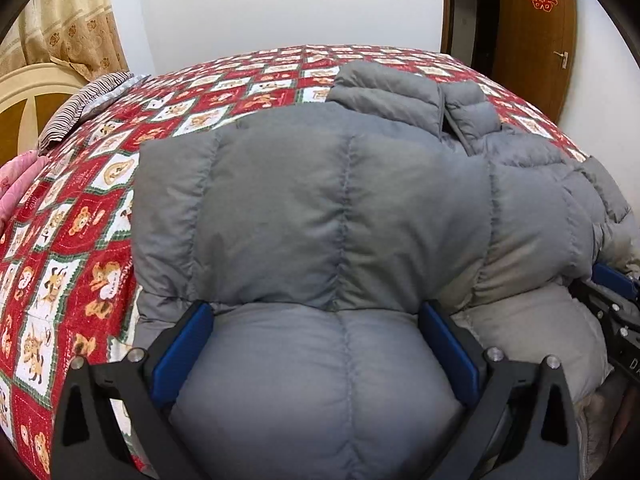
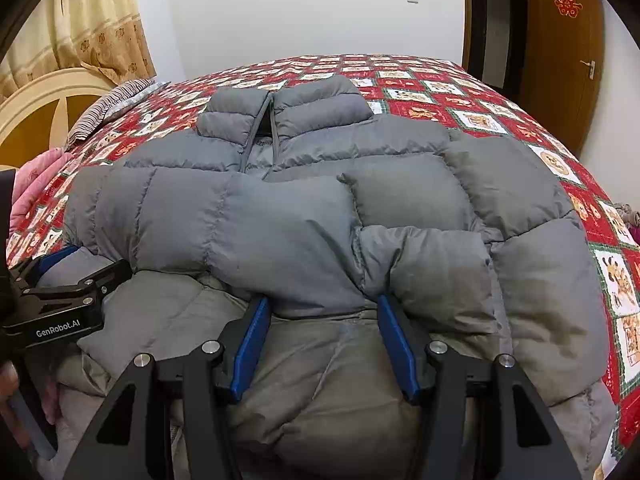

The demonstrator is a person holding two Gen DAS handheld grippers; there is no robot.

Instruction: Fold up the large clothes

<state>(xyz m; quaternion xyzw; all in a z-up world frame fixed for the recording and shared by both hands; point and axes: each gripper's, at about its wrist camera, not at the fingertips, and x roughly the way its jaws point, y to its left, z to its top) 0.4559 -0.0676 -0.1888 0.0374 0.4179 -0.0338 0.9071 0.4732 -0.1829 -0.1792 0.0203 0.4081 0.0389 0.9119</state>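
The puffy grey quilted jacket lies on the red patchwork bed. Both the left gripper and the right gripper grasp its near fold. There is bare bed at 9 o'clock. Only the right view shows the zip collar at 12 o'clock.

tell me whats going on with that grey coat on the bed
A person is folding a grey puffer jacket on a bed with a red patterned bedspread, one hand-held gripper in each hand. Both sleeves are already folded across the front. The left hand-held gripper and the right hand-held gripper each have a bunched roll of the lower part of the jacket between their blue pads, close to the folded sleeves. The collar lies at the far end.
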